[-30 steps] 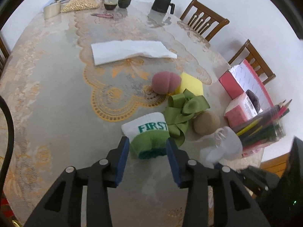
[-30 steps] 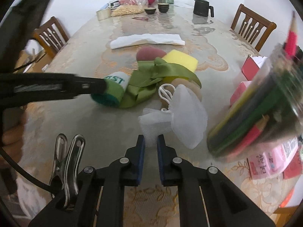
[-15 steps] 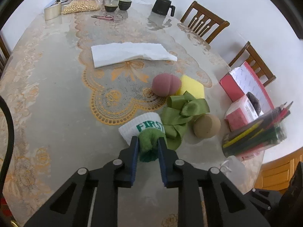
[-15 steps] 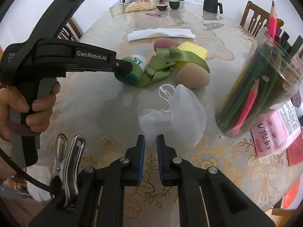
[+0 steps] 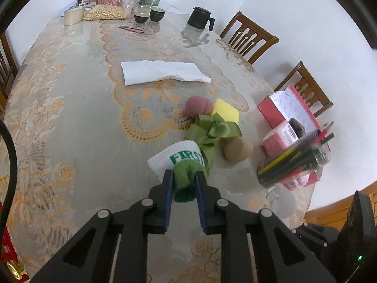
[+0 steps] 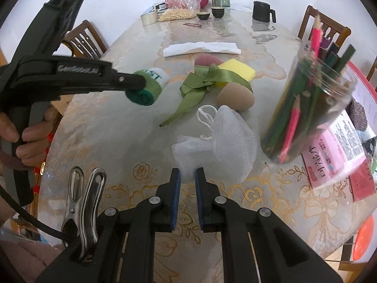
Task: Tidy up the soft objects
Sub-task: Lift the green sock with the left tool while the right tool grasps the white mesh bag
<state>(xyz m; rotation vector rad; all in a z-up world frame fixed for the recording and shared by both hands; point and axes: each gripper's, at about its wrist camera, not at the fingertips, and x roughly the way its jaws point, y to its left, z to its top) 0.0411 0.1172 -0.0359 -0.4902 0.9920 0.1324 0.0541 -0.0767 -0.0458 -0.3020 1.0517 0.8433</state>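
Note:
My left gripper [image 5: 184, 181] is shut on a rolled green and white sock [image 5: 182, 165] lettered "FIRST" and holds it above the table; it also shows in the right wrist view [image 6: 147, 87]. My right gripper [image 6: 187, 176] is shut on a white mesh bath pouf [image 6: 221, 139], lifted off the table. A green ribbon bow [image 5: 213, 132], a yellow sponge [image 5: 226, 113], a pink makeup sponge [image 5: 198, 105] and a tan makeup sponge [image 5: 238, 149] lie together mid-table.
A clear jar of coloured pencils [image 6: 311, 108] stands close to the right of the pouf. Pink and red boxes [image 5: 282, 115] sit at the right edge. A white paper towel [image 5: 162, 72], a black jug [image 5: 200, 21], bowls and bags lie farther back. Chairs surround the table.
My left gripper closed on the sock and lifted it off the table. My right gripper, shut on the pouf, rose and pulled back from the pile.

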